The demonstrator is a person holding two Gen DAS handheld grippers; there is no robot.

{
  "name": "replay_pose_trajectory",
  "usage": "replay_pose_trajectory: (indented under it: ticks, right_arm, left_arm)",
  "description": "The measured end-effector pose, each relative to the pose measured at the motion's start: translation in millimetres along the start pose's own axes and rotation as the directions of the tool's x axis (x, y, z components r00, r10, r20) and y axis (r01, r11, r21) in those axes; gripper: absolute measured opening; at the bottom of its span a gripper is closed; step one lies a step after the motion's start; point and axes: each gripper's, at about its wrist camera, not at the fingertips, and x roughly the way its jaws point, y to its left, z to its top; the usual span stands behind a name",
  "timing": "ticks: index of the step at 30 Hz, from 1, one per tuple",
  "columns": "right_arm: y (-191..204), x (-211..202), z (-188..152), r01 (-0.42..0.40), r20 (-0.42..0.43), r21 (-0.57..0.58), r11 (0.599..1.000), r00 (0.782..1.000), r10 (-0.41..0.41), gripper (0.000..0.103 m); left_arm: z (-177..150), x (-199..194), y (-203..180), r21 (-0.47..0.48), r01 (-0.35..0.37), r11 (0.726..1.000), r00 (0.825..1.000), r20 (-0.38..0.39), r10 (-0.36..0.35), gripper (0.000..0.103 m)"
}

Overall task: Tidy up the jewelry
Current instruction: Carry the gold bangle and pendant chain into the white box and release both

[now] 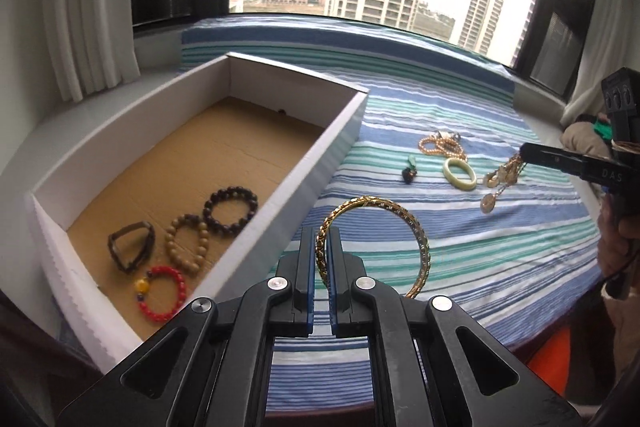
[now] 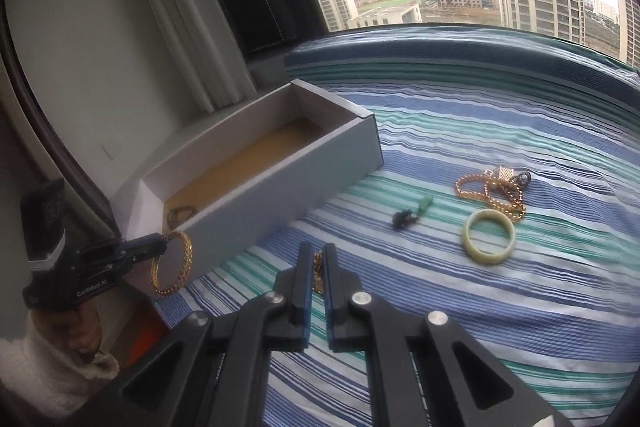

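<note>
My left gripper (image 1: 322, 247) pinches the stiff gold bangle (image 1: 374, 247) by its rim, beside the box (image 1: 344, 143) — my right gripper (image 2: 319, 269) clamps what looks like a limp chain (image 2: 318, 275) — likely to swing.

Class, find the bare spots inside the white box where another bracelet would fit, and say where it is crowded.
The box floor is bare from the dark bead bracelet to its far wall. The near end is crowded: that bracelet, tan beads, red beads and a dark bent bangle.
</note>
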Motion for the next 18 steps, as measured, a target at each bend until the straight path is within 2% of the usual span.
replay_pose_trajectory:
  ticks: [3,8,18]
  right_arm:
    - [20.5,3.7,15.2,-0.015,0.012,-0.046,0.999,1.0,0.015,0.005]
    - [49.8,16.5,34.1,-0.056,0.017,-0.091,0.994,0.998,0.057,0.005]
    - [86.2,41.8,52.4,-0.11,-0.004,-0.121,0.987,0.994,0.11,0.005]
  left_arm:
    - [6.3,-11.2,20.5,-0.015,-0.07,0.997,0.997,0.03,0.07,0.003]
    - [10.1,-16.3,41.7,-0.045,-0.142,0.989,0.988,0.056,0.145,0.003]
    - [10.9,-4.2,54.8,-0.048,-0.212,0.976,0.975,0.06,0.214,0.003]
